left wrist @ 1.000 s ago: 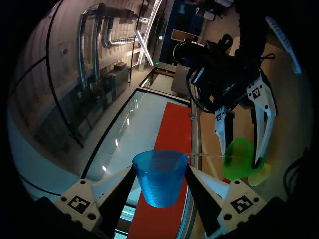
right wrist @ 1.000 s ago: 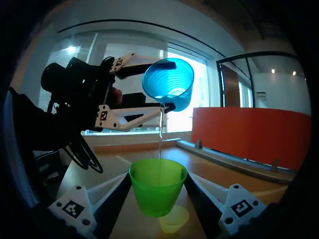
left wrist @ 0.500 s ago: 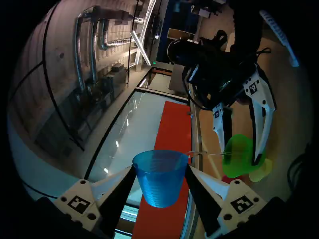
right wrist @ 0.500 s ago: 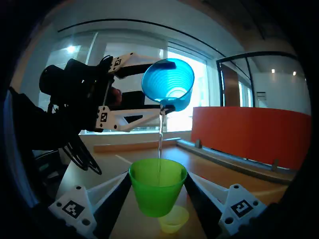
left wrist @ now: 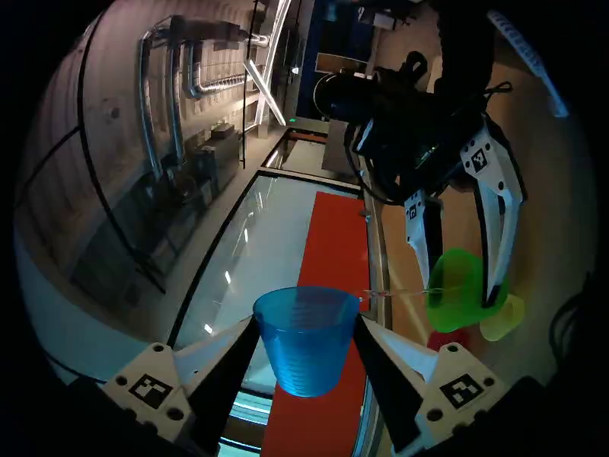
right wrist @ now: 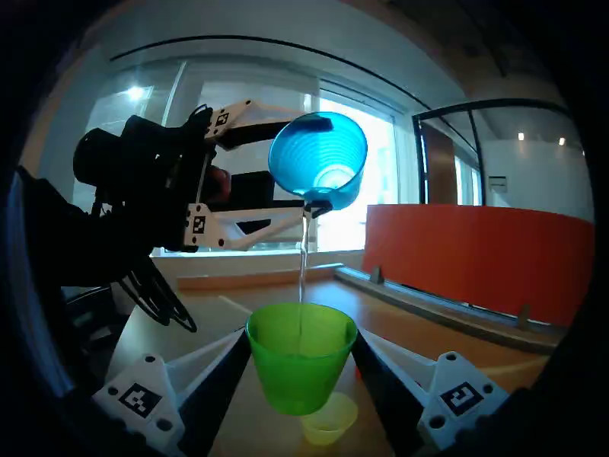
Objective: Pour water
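pour underway | left gripper (left wrist: 306,323) clamped tipped blue cup (left wrist: 306,354) | right gripper (right wrist: 301,335) clamped green cup (right wrist: 301,365), 6 o'clock below | water stream (right wrist: 302,266) fell in | blue cup looked nearly drained, little left

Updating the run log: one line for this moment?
phase: pouring; left gripper: holds tilted blue cup; right gripper: holds green cup; water stream: into green cup
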